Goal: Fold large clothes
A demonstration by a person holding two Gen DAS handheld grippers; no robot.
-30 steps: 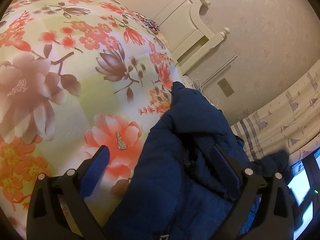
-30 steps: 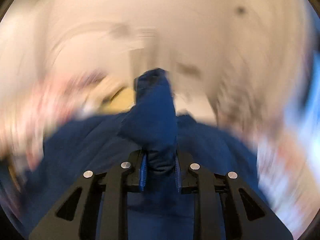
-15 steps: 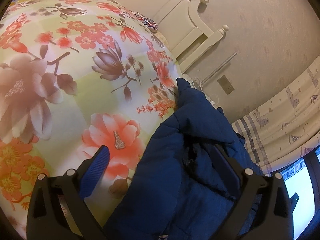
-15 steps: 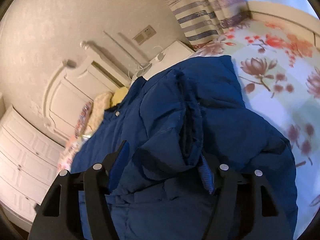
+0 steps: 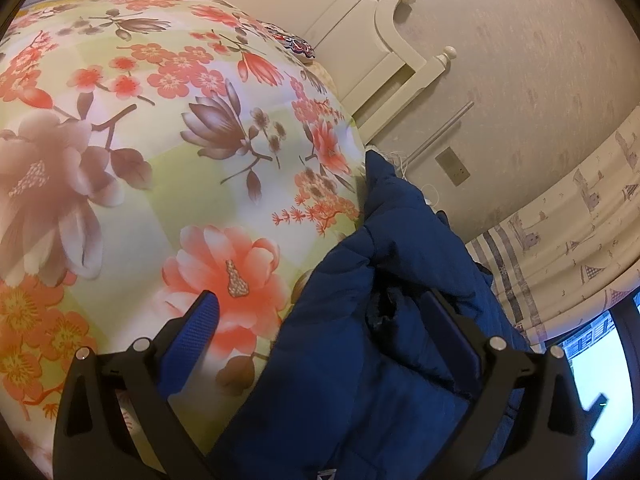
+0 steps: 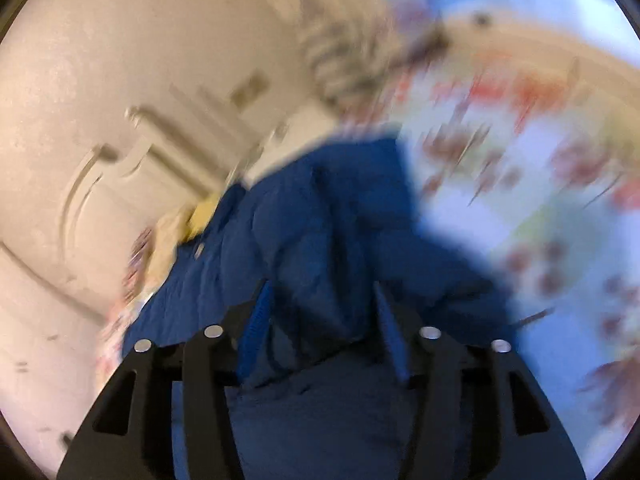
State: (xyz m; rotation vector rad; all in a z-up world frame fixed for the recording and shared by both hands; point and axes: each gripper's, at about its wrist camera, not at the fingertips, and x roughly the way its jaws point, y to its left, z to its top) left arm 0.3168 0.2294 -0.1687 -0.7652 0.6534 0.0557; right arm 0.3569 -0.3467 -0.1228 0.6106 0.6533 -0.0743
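A dark blue padded jacket lies bunched on a bed with a floral cover, near the bed's right edge. My left gripper hovers over the jacket with its jaws wide open. Its left pad is over the floral cover, clear of the cloth, and its right pad rests against a jacket fold. The right wrist view is blurred by motion. There the jacket fills the middle, and my right gripper has its jaws opening, with loose jacket cloth between them.
A cream headboard with a bedpost stands behind the bed against a beige wall. Patterned curtains and a bright window are to the right. A yellowish pillow lies beyond the jacket.
The right gripper was shut on a raised fold of the jacket; it has let go and opened, and the fold has dropped onto the pile. The left gripper has stayed put.
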